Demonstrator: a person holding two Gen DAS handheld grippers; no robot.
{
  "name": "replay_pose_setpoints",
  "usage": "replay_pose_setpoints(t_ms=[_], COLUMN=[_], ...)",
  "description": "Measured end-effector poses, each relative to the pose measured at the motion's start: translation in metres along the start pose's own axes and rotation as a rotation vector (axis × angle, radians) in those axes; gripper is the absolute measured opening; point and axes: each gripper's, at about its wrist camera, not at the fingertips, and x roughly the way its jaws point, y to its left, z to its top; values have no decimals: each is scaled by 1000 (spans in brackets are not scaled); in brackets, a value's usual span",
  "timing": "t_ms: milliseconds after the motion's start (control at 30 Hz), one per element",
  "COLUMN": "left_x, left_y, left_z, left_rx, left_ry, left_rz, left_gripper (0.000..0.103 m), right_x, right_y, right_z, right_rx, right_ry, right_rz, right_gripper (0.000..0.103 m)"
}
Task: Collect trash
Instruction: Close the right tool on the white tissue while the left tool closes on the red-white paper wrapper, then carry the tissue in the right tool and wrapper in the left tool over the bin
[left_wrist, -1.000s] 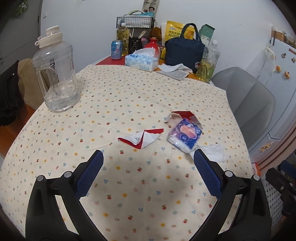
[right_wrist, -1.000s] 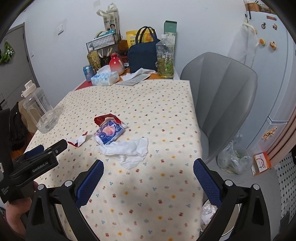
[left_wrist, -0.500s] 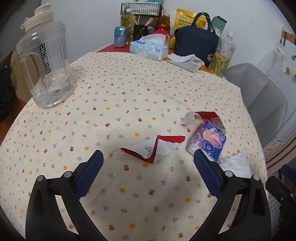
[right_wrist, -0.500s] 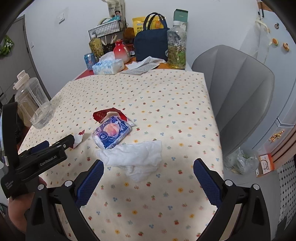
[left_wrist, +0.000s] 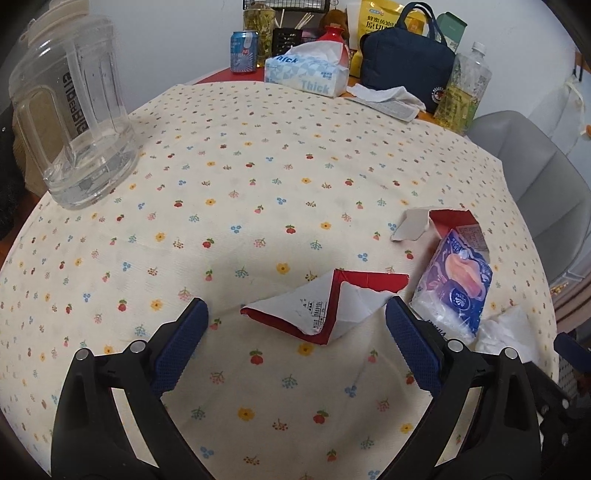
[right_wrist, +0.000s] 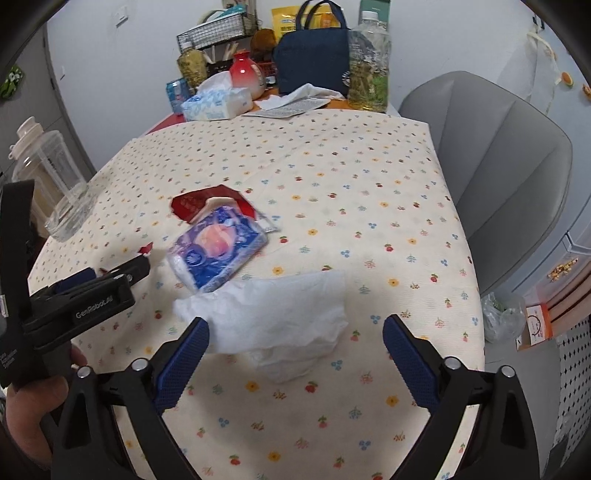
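A torn red and white paper wrapper lies on the flowered tablecloth, just between the tips of my open left gripper. A blue tissue pack lies to its right, over a second red torn carton piece. In the right wrist view, a crumpled white tissue lies between the fingers of my open right gripper. The blue tissue pack and the red carton piece sit beyond it. The left gripper shows at the left.
A clear water jug stands at the table's left. At the back are a tissue box, a can, a navy bag and a bottle. A grey chair stands right of the table.
Both grippers have moved forward and down toward the table. The red and white wrapper now sits between the left fingertips, and the white tissue between the right ones. Both stay open.
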Motion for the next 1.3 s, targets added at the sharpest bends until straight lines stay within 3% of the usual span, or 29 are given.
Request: replay_pose_setpoints(t_ms=[167, 233, 267, 333, 367, 500, 1300], left_x=[0, 0, -1, -2, -3, -9, -103], left_y=[-4, -5, -6, -7, -7, -4, -42], left_z=[1, 0, 0, -1, 0, -1, -14], left_rx=[16, 25, 31, 37, 37, 14, 65], left_ry=[-13, -16, -19, -20, -18, -12, -149], left_rz=[29, 41, 48, 55, 58, 21, -32], left_gripper=[78, 71, 65, 50, 39, 32, 32], right_x=[13, 16, 16, 13, 11, -3, -105], right_y=[-9, -8, -6, 0, 1, 1, -13], right_z=[-3, -6, -7, -8, -8, -8, -19], right_rx=[28, 23, 13, -13, -19, -19, -19], right_ry=[45, 56, 59, 59, 58, 32, -119], right_rz=[27, 46, 60, 80, 85, 73, 61], right_gripper=[61, 45, 41, 17, 13, 11, 11])
